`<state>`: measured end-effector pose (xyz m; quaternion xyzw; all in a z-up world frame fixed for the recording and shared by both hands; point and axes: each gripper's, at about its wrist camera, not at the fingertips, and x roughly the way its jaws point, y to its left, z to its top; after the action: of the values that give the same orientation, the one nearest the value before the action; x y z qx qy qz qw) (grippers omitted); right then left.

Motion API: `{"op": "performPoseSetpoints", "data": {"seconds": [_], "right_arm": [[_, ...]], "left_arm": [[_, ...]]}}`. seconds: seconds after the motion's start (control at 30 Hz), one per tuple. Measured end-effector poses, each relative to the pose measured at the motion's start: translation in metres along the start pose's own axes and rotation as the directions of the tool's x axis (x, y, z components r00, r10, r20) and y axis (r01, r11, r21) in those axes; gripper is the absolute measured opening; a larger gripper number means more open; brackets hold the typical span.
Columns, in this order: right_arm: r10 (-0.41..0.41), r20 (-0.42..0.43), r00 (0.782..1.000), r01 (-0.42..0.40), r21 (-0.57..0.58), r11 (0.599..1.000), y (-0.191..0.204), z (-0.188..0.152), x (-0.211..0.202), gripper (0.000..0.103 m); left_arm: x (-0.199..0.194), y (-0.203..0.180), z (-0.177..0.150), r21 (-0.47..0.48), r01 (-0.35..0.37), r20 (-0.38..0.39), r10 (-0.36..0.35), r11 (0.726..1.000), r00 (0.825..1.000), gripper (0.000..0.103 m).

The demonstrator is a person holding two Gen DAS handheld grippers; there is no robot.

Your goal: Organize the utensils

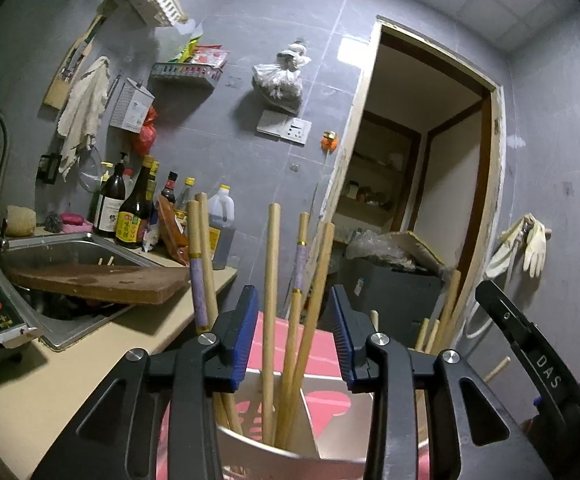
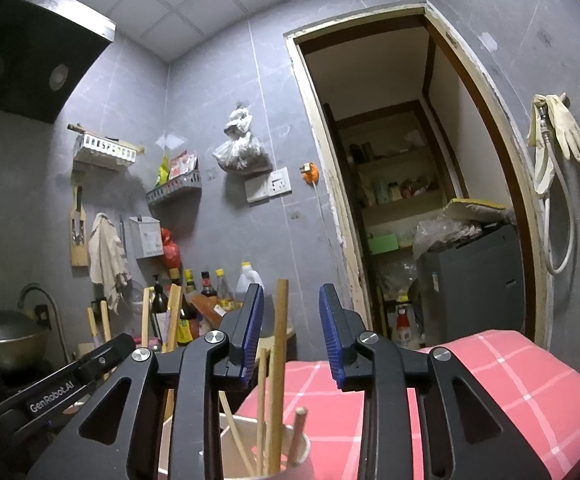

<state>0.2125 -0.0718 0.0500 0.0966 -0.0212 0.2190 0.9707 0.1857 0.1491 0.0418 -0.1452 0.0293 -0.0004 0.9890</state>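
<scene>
The chopsticks (image 1: 270,280) stood nearly upright in the pink holder (image 1: 290,344), long axes vertical. The left gripper (image 1: 292,336) straddled them level, jaws apart, clamping nothing. The right gripper (image 2: 290,336) likewise stood apart around 1 stick, pads clear.

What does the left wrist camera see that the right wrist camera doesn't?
Only the left wrist view shows the sink with a wooden cutting board lying across it.

Only the right wrist view shows the black range hood and a metal pot.

Both show chopsticks standing in a holder, sauce bottles, the doorway, hanging rubber gloves, and open blue-padded jaws gripping nothing.
</scene>
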Motion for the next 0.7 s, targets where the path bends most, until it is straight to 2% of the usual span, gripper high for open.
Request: {"op": "performPoseSetpoints", "data": {"seconds": [0.13,0.23,0.37,0.5,0.57,0.7], "right_arm": [[-0.012,-0.022,1.0,0.012,-0.007,1.0,-0.005,0.004,-0.006,0.03],[-0.02,-0.039,0.999,0.019,-0.013,1.0,-0.009,0.006,-0.013,0.036],[-0.042,-0.063,0.997,0.041,-0.022,0.999,-0.013,0.01,-0.021,0.048],[-0.069,-0.094,0.993,0.067,-0.027,0.997,-0.019,0.014,-0.03,0.061],[-0.08,-0.11,0.991,0.077,-0.029,0.997,-0.022,0.016,-0.035,0.069],[-0.096,-0.143,0.985,0.093,-0.033,0.995,-0.027,0.018,-0.046,0.075]], "left_arm": [[-0.004,-0.009,-0.002,0.035,0.01,-0.022,-0.009,0.999,1.0,0.037],[-0.006,-0.015,-0.003,0.06,0.004,-0.034,-0.002,0.998,0.999,0.04],[-0.01,-0.019,-0.004,0.067,0.002,-0.052,0.002,0.998,0.999,0.052],[-0.014,-0.025,-0.008,0.078,0.009,-0.088,-0.002,0.997,0.996,0.057],[-0.016,-0.028,-0.009,0.08,0.013,-0.1,-0.005,0.997,0.995,0.063],[-0.023,-0.034,-0.011,0.082,0.025,-0.123,-0.015,0.996,0.992,0.073]]}}
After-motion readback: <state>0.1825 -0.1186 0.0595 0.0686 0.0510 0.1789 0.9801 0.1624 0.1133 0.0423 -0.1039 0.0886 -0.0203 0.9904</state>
